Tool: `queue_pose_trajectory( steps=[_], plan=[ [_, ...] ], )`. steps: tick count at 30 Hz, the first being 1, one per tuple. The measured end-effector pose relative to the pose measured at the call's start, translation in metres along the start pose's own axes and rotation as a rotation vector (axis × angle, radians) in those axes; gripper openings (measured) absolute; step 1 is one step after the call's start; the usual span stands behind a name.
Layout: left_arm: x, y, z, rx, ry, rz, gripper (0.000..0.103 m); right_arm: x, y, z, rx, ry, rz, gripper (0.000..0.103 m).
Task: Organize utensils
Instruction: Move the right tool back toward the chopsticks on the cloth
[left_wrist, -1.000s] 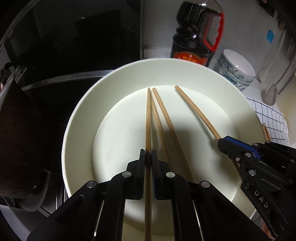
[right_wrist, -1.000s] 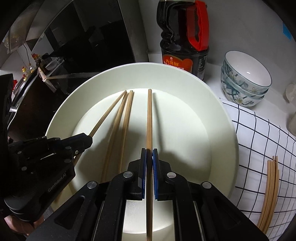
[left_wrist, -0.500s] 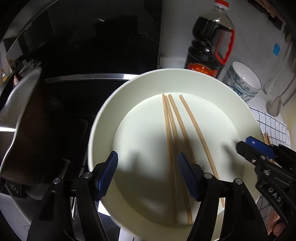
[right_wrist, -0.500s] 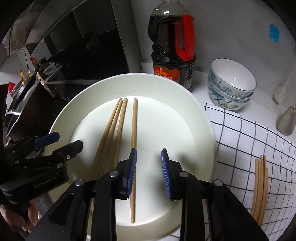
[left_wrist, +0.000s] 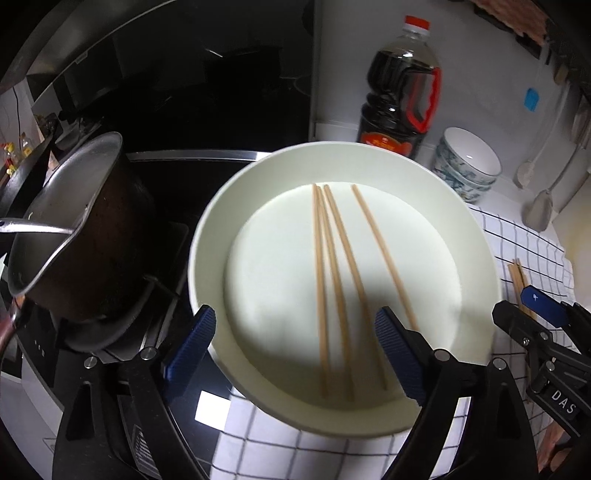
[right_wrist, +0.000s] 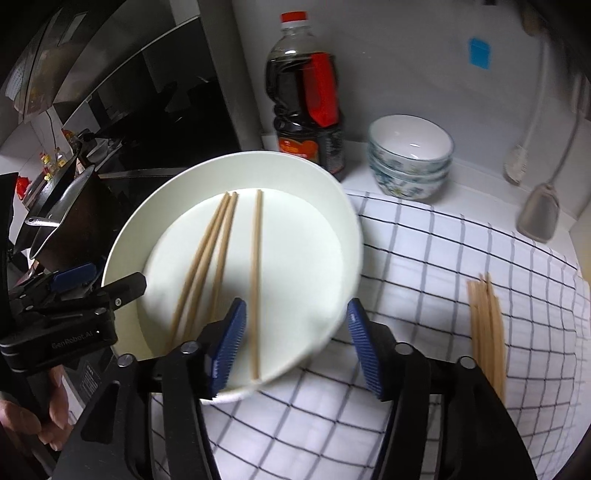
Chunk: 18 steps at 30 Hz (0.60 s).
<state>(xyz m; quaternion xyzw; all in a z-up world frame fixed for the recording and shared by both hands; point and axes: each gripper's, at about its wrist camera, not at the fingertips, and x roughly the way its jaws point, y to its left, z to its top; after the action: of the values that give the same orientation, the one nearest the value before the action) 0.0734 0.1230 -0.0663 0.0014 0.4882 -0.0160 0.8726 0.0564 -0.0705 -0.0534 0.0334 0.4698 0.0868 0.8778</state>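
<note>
A large white plate (left_wrist: 476, 236) (right_wrist: 332, 206) holds several wooden chopsticks (left_wrist: 334, 266) (right_wrist: 255, 266) lying lengthwise. My left gripper (left_wrist: 295, 350) is open and empty, held above the plate's near rim. My right gripper (right_wrist: 295, 343) is open and empty, above the plate's near right edge. The right gripper shows at the right of the left wrist view (left_wrist: 532, 314); the left gripper shows at the left of the right wrist view (right_wrist: 107, 284). A bundle of more chopsticks (right_wrist: 487, 325) (left_wrist: 517, 277) lies on the checked cloth to the right.
A dark soy sauce bottle (left_wrist: 400, 99) (right_wrist: 306, 110) stands behind the plate. Stacked patterned bowls (left_wrist: 467, 162) (right_wrist: 410, 155) sit beside it. A metal pot (left_wrist: 66, 229) stands on the black stove at the left. Spoons (right_wrist: 537, 210) hang by the right wall. A checked cloth (right_wrist: 443, 266) covers the counter.
Both grippers were shut on a chopstick over the plate, then opened and let them lie on it. Both have since pulled back and up, jaws opened wider.
</note>
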Motion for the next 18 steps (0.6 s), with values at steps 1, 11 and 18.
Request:
queue_pose_trajectory(
  steps=[1,11,18],
  plan=[
    [-0.002,-0.005,-0.002,0.003,0.002,-0.002,0.087,-0.005,-0.005,-0.004,0.005,0.0,-0.008,0.058],
    [-0.021,-0.052,-0.018,0.042,0.001,-0.044,0.088,-0.038,-0.048,-0.04,0.046,-0.001,-0.059,0.062],
    [-0.033,-0.094,-0.028,0.076,-0.024,-0.086,0.089,-0.062,-0.087,-0.064,0.089,-0.016,-0.106,0.063]
  ],
)
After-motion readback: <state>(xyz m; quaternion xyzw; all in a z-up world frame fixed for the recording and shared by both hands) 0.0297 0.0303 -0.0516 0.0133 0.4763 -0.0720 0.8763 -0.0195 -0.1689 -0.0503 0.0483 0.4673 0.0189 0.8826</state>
